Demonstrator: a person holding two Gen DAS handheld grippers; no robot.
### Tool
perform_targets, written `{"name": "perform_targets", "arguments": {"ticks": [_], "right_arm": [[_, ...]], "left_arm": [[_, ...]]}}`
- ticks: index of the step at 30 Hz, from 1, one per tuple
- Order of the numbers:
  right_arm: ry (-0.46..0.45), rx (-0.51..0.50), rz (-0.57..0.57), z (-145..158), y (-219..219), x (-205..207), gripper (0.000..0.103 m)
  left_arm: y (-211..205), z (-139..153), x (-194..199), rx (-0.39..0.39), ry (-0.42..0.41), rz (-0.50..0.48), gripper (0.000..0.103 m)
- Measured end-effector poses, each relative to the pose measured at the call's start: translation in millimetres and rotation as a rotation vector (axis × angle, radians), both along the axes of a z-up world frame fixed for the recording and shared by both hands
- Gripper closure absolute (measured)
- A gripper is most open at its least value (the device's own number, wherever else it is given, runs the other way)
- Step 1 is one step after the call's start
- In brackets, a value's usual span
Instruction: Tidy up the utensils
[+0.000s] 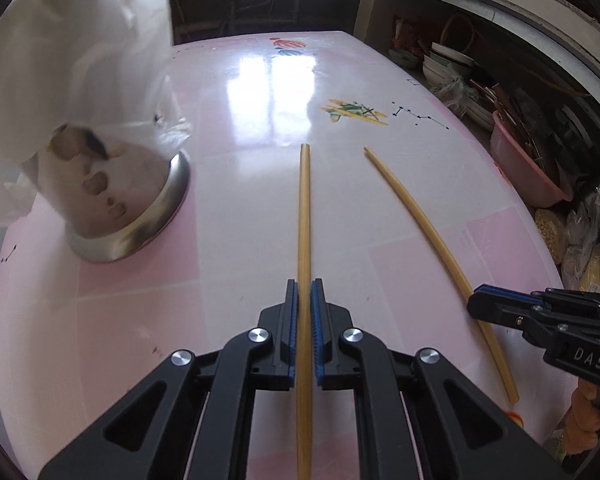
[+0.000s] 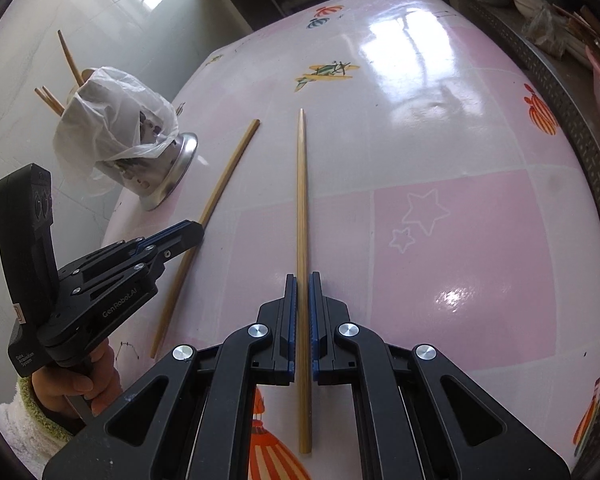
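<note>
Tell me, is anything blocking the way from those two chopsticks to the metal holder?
Partly: a white plastic bag drapes over the metal chopstick holder, covering much of its mouth. The pink table between chopsticks and holder looks bare.

Bright daylight throughout, with no deep shadows. Strong window glare on the glossy pink plastic tablecloth (image 1: 236,184): a broad white reflection at mid-table in the left wrist view, washing out the print there; a paned reflection toward the far right of the cloth (image 2: 380,92) in the right wrist view, plus a small hot spot nearer the camera. Overexposed, detail lost on the crumpled white plastic bag (image 1: 80,44) at upper left. Soft blur on the perforated steel utensil holder (image 1: 112,200) beneath it. Heavy fisheye bending at the edges, the thin yellow bamboo chopstick (image 1: 432,236) curved. Dark vignette in the corners. Dim, murky shelf clutter at upper right.
</note>
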State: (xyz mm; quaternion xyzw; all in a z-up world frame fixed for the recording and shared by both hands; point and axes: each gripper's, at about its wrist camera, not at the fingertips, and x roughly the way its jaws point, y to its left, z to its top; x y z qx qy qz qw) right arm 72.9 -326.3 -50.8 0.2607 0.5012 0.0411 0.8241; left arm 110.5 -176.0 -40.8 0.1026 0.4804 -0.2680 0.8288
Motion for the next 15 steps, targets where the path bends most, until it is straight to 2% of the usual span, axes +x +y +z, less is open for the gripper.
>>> {"name": "perform_targets", "arguments": {"ticks": [8,15], "right_arm": [[0.04,-0.004,0.098,4,28,-2,0.099],[0.051,-0.02,0.136,7,46,5,0.094]], "left_arm": [[65,2,-20,0.014,0.077,0.077,0.097],[82,3,-29,0.002,0.11,0.058,0.096]]}}
